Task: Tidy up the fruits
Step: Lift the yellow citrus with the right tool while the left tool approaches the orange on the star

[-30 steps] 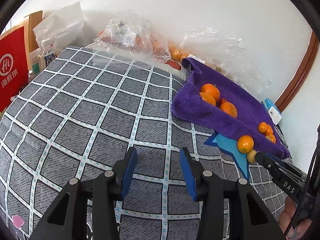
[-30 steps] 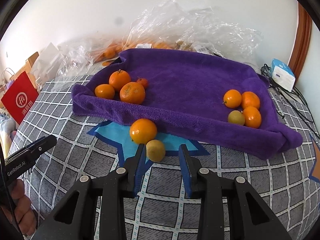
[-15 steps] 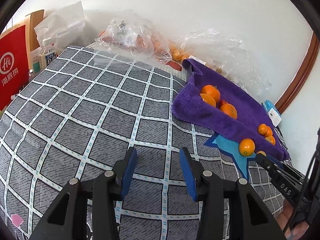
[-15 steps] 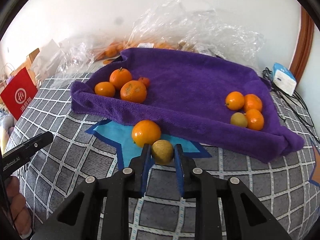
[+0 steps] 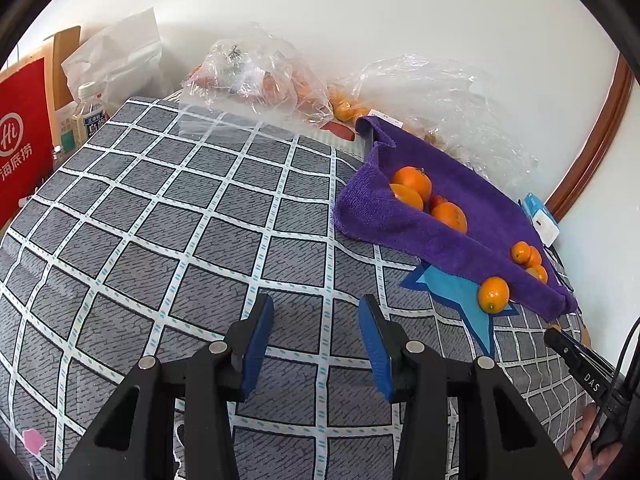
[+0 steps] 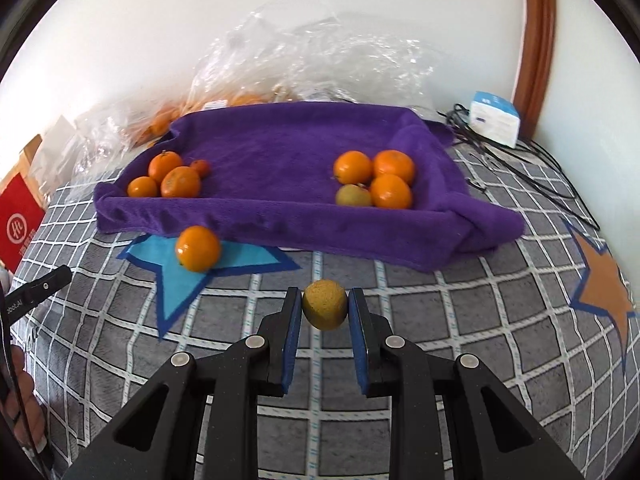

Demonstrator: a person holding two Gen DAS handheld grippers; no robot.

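My right gripper [image 6: 324, 308] is shut on a yellow-green fruit [image 6: 324, 304] and holds it above the checked cloth, in front of the purple towel [image 6: 288, 148]. The towel holds a left cluster of oranges [image 6: 172, 178] and a right cluster [image 6: 380, 178] with one greenish fruit [image 6: 353, 196]. One orange [image 6: 198, 248] lies on the blue star outside the towel; it also shows in the left wrist view [image 5: 493, 294]. My left gripper [image 5: 316, 334] is open and empty over the checked cloth, left of the towel [image 5: 404, 224].
Clear plastic bags with more oranges [image 5: 256, 76] lie along the wall behind the towel. A red paper bag [image 5: 20, 140] and a bottle [image 5: 90, 114] stand at the far left. A white box with cables [image 6: 494, 118] sits at the back right. An orange star [image 6: 604, 284] marks the cloth at right.
My right gripper closed on the yellow-green fruit beside the orange, lifted it off the blue star and moved right. The left gripper stayed open and hardly moved.
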